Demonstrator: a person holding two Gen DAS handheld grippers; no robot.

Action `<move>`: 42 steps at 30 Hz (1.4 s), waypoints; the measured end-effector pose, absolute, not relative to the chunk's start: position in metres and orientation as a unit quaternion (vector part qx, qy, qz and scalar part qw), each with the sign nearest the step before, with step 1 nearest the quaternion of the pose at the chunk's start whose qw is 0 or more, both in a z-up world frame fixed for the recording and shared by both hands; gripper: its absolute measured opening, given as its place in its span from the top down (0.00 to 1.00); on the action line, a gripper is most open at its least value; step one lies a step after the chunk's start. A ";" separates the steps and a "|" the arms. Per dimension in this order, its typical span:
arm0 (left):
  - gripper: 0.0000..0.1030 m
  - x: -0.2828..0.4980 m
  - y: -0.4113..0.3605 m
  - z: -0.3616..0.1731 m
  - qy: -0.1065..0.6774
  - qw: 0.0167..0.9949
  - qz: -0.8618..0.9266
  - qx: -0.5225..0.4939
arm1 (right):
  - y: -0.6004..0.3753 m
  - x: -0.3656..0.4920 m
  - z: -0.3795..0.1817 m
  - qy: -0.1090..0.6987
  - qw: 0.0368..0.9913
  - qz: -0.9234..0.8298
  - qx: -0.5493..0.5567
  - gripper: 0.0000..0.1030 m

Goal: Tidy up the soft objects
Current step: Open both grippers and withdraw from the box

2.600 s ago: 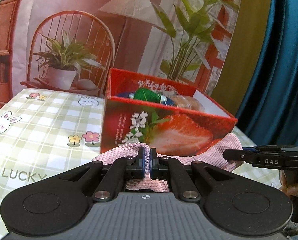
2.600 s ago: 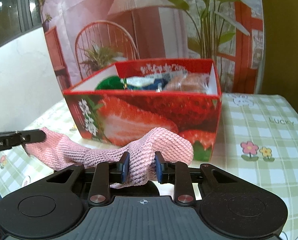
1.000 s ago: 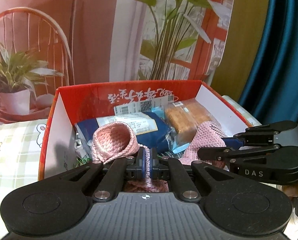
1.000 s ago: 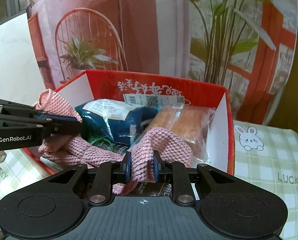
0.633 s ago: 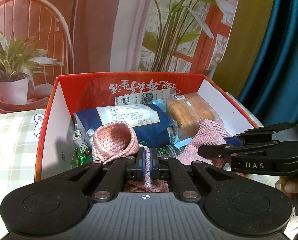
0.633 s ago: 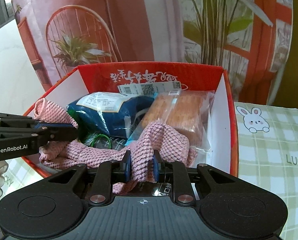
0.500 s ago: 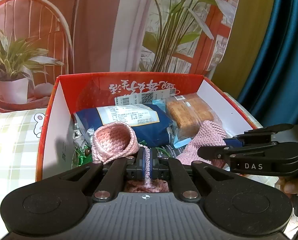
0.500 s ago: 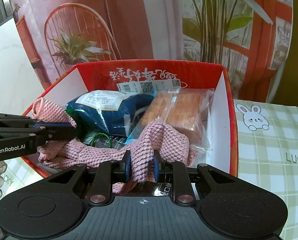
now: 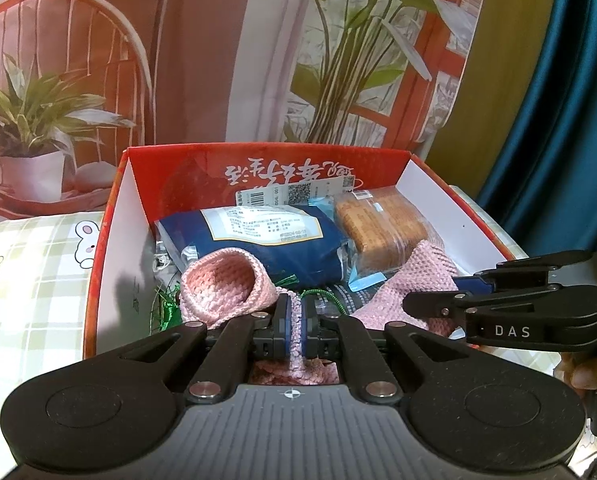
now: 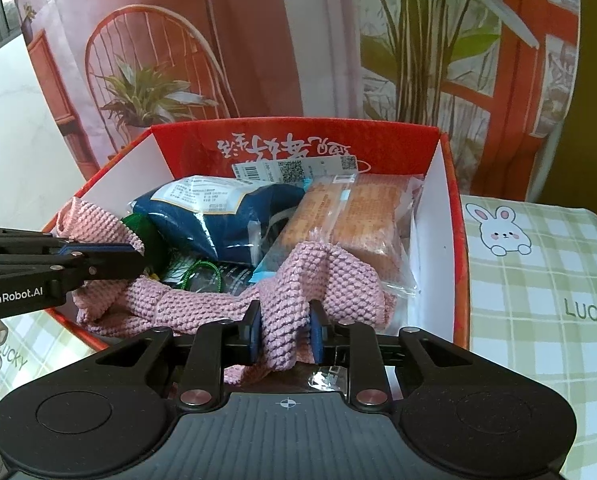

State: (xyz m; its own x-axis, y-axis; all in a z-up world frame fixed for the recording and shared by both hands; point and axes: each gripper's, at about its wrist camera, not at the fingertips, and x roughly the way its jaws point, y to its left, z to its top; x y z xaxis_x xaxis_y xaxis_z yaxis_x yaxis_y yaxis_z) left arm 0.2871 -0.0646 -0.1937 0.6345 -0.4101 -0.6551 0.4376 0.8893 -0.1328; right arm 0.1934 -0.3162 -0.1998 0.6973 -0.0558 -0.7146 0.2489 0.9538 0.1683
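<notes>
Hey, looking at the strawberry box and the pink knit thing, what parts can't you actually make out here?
- Floor of the red box: both views, covered by the blue packet, bread pack and pink knit cloth.
- Green item: mostly buried under cloth; identity unclear.
- Packet label: print too small.
- Cloth's near end: hidden behind each tongs' body.
- Box's outer front: below the left tongs and right tongs.

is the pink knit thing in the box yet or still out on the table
In, mostly: the pink knitted cloth is draped across the snack packs inside the red strawberry box, with its near edge hanging over the box's front rim.
</notes>
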 end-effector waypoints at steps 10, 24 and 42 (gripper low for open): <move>0.94 0.281 -0.064 -0.192 0.355 0.906 -0.228 0.026 | -0.315 0.188 -0.197 0.376 0.914 -0.091 0.126 0.76; 0.37 0.261 -0.056 -0.171 0.320 0.918 -0.229 0.049 | -0.305 0.174 -0.185 0.345 0.929 -0.096 0.094 0.58; 0.09 0.169 0.004 -0.163 0.283 0.936 -0.207 0.041 | -0.259 0.097 -0.150 0.237 0.963 -0.101 0.079 0.00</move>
